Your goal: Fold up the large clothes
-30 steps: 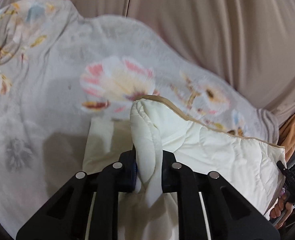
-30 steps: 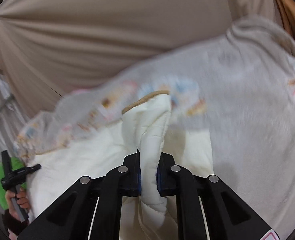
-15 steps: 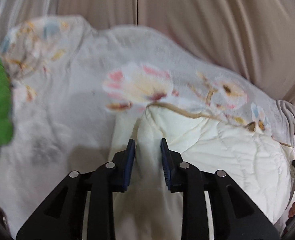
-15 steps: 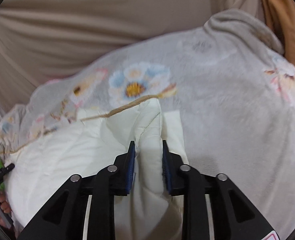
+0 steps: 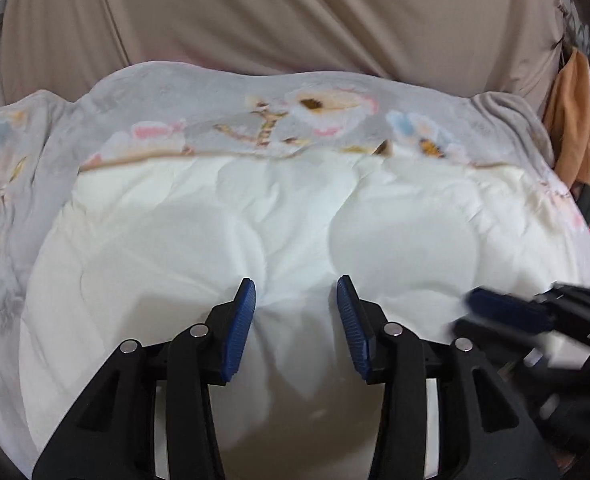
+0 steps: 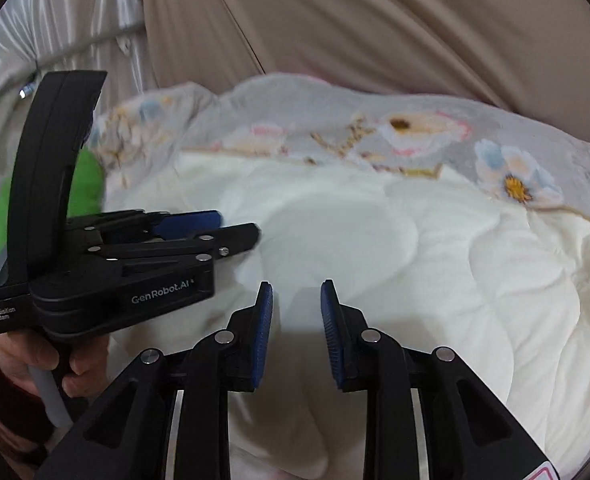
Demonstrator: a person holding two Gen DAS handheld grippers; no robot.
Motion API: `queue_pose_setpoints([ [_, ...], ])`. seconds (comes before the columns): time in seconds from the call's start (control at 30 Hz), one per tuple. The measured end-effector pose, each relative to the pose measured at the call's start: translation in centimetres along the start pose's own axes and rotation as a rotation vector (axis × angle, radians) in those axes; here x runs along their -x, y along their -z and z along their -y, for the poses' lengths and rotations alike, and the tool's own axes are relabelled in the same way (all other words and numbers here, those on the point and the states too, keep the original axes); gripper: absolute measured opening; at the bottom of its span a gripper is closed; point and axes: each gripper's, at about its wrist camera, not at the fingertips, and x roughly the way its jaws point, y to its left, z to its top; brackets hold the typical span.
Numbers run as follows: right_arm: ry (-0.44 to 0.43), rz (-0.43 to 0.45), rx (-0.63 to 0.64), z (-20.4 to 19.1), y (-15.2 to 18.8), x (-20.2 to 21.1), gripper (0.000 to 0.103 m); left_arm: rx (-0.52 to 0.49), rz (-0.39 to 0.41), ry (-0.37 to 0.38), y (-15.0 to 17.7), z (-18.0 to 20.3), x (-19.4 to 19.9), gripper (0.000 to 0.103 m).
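The left tongs [image 5: 296,300] stand wide apart with nothing between their blue pads, poised over the cream quilted padded garment [image 5: 295,216] that spreads ahead of and beneath them. The right tongs [image 6: 297,304] are likewise parted and empty above the same cream surface. Beyond the garment's tan-trimmed far edge lies a grey fleece blanket with a floral print [image 5: 223,92], and behind that hangs a beige curtain [image 5: 295,16]. The left tongs appear just left of the right ones.

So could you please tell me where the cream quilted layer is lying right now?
In both wrist views the cream quilted layer lies spread on the grey floral blanket, directly ahead of both open grippers, its tan-trimmed far edge just short of the beige curtain.
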Motion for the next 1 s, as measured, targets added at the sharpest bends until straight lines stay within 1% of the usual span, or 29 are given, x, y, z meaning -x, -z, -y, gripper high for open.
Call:
queue_pose_setpoints([
  [0.07, 0.041, -0.005, -0.044, 2.4, 1.1, 0.6, 0.016, 0.005, 0.018, -0.055, 0.7, -1.7, 0.8, 0.042],
  [0.13, 0.113, 0.008, -0.108, 5.8, 2.7, 2.3, 0.016, 0.028, 0.023, -0.11, 1.1, -3.7, 1.6, 0.042],
  [0.27, 0.224, 0.016, -0.304, 13.2, 6.4, 5.6, 0.012, 0.104, 0.006, -0.157, 2.5, -8.2, 2.2, 0.042],
  [0.3, 0.236, 0.022, -0.351, 14.8, 7.4, 6.3, 0.006, 0.119, 0.006, -0.174, 2.9, -9.0, 2.4, 0.042],
  [0.33, 0.231, 0.026, -0.411, 16.5, 8.5, 7.1, 0.0, 0.141, 0.004, -0.181, 3.3, -9.9, 2.8, 0.042],
  [0.4, 0.201, 0.028, -0.479, 18.0, 9.6, 7.8, 0.0, 0.174, 0.006, -0.196, 3.5, -10.7, 3.3, 0.042],
  [0.43, 0.188, 0.028, -0.5, 18.3, 9.7, 8.1, 0.0, 0.189, 0.006, -0.197, 3.3, -11.0, 3.6, 0.042],
  [0.47, 0.196, 0.026, -0.502, 18.3, 9.4, 8.3, 0.0, 0.202, 0.014, -0.195, 2.9, -11.2, 3.9, 0.042],
  [0.53, 0.227, 0.039, -0.473, 17.8, 7.9, 8.8, 0.011, 0.246, 0.035, -0.171, 1.2, -11.8, 4.4, 0.046],
  [0.57, 0.248, 0.062, -0.448, 17.4, 6.7, 9.1, 0.012, 0.269, 0.052, -0.15, -0.1, -12.0, 4.5, 0.057],
  [0.6, 0.266, 0.088, -0.427, 17.3, 5.3, 9.3, 0.018, 0.29, 0.069, -0.13, -1.4, -12.4, 4.3, 0.068],
  [0.63, 0.275, 0.116, -0.412, 17.3, 3.8, 9.4, 0.031, 0.307, 0.076, -0.129, -2.5, -12.7, 3.9, 0.071],
  [0.67, 0.276, 0.139, -0.408, 17.7, 2.5, 9.3, 0.039, 0.324, 0.075, -0.13, -3.5, -13.1, 3.4, 0.079],
  [0.7, 0.278, 0.158, -0.414, 18.1, 1.3, 9.0, 0.055, 0.338, 0.066, -0.119, -4.4, -13.6, 2.6, 0.085],
  [0.73, 0.266, 0.166, -0.435, 19.2, -0.1, 8.1, 0.06, 0.364, 0.047, -0.108, -5.4, -14.2, 1.4, 0.086],
  [0.77, 0.254, 0.157, -0.457, 19.9, -0.8, 7.4, 0.06, 0.392, 0.021, -0.103, -6.1, -14.8, 0.0, 0.086],
  [0.8, 0.252, 0.135, -0.496, 21.0, -1.7, 5.8, 0.06, 0.423, -0.011, -0.104, -6.6, -15.5, -1.5, 0.086],
  [0.83, 0.255, 0.114, -0.525, 21.7, -2.3, 4.4, 0.06, 0.444, -0.031, -0.097, -6.7, -16.0, -2.5, 0.085],
  [0.87, 0.263, 0.087, -0.548, 22.4, -2.7, 3.0, 0.06, 0.457, -0.051, -0.082, -6.9, -16.4, -3.9, 0.076],
  [0.9, 0.269, 0.061, -0.556, 23.0, -2.9, 1.5, 0.056, 0.458, -0.063, -0.078, -6.8, -16.5, -4.6, 0.053],
  [0.93, 0.267, 0.031, -0.558, 23.3, -3.1, 0.1, 0.032, 0.443, -0.08, -0.083, -7.0, -16.3, -5.5, 0.044],
  [0.97, 0.256, 0.011, -0.567, 23.6, -3.3, -0.9, 0.021, 0.42, -0.077, -0.098, -7.1, -16.1, -5.9, 0.032],
  [1.0, 0.233, 0.012, -0.579, 23.7, -3.4, -1.4, 0.014, 0.4, -0.068, -0.117, -7.2, -15.9, -6.1, 0.024],
])
